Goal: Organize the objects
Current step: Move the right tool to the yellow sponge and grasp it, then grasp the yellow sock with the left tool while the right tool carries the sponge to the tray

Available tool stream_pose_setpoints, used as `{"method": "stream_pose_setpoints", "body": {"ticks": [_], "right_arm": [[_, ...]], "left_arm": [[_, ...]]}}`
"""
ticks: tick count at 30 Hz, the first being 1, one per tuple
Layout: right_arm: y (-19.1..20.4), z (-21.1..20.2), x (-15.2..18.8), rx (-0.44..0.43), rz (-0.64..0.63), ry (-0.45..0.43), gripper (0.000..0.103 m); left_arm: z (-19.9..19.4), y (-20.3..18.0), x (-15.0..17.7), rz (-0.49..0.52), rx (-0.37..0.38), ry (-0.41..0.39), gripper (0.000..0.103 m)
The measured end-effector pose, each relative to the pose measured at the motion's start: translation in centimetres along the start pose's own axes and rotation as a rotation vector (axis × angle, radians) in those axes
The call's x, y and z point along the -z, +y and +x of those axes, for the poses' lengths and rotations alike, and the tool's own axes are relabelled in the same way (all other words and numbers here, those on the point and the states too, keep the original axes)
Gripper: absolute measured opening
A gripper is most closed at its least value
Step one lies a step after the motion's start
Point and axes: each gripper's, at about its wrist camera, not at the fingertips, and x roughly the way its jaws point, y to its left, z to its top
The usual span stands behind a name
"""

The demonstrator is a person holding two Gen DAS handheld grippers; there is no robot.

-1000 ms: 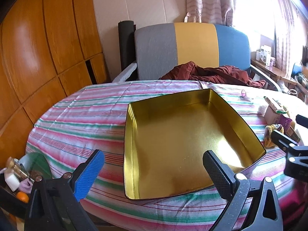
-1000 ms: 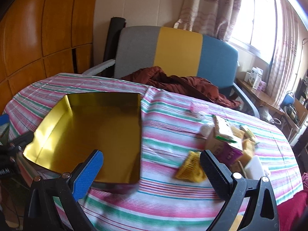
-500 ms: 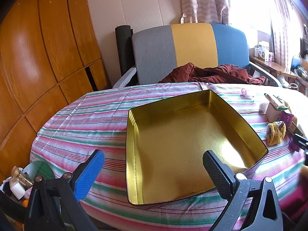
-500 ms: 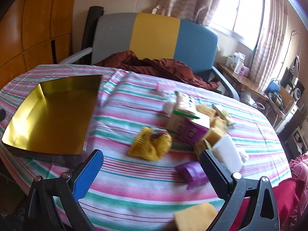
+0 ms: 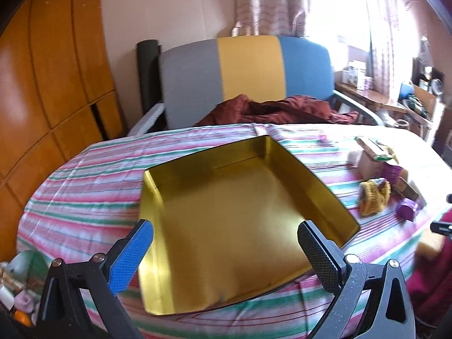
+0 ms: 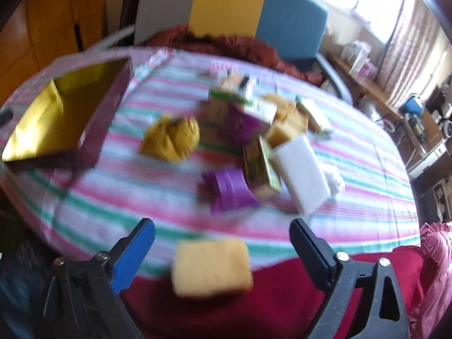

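Note:
An empty gold tin tray (image 5: 226, 220) lies on the striped tablecloth; it shows at the left in the right wrist view (image 6: 56, 118). My left gripper (image 5: 226, 243) is open and empty over the tray's near edge. My right gripper (image 6: 221, 240) is open and empty at the table's near edge, above a yellow sponge (image 6: 212, 268). Beyond it lie a purple roll (image 6: 228, 192), a yellow mesh bundle (image 6: 172, 138), a white block (image 6: 302, 169), a green-gold packet (image 6: 260, 166) and a purple carton (image 6: 240, 118). The right wrist view is blurred.
A grey, yellow and blue chair (image 5: 248, 76) with a dark red cloth (image 5: 271, 110) stands behind the table. Wooden panels (image 5: 42, 84) are to the left. A cluttered side shelf (image 5: 381, 96) is at the right. A red cushion (image 6: 282, 296) lies under my right gripper.
My right gripper has swung right and forward, from the tray to the pile of objects, and tilted down. My left gripper has pulled back and risen slightly over the tray.

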Motion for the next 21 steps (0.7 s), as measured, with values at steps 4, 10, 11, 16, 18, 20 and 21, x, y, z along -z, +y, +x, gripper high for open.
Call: {"method": "stream_pose_setpoints", "body": {"ticks": [4, 10, 11, 16, 18, 20, 21], "right_arm": [[-0.9, 1.3, 1.0, -0.002, -0.031, 0.101, 0.094], [0.1, 3.7, 0.7, -0.049, -0.090, 0.239, 0.091], [0.3, 4.1, 0.6, -0.064, -0.099, 0.259, 0.090], [0.9, 4.8, 0.8, -0.120, -0.128, 0.292, 0.072], [0.7, 4.7, 1.1, -0.147, -0.114, 0.279, 0.059], [0.2, 4.6, 1.3, -0.169, -0.092, 0.260, 0.055], [0.1, 4.5, 1.4, -0.179, -0.083, 0.251, 0.053]], "left_arm": [[0.5, -1.6, -0.4, 0.043, 0.047, 0.002, 0.103], [1.3, -4.2, -1.2, 0.100, 0.159, 0.023, 0.103], [1.4, -4.6, -1.5, 0.106, 0.181, 0.028, 0.103], [2.3, -7.5, -2.9, 0.140, 0.288, 0.051, 0.103], [3.1, -9.2, -3.6, 0.157, 0.331, 0.071, 0.103], [3.8, -10.9, -4.2, 0.173, 0.367, 0.095, 0.103], [4.1, -11.7, -4.4, 0.183, 0.377, 0.104, 0.103]]}}
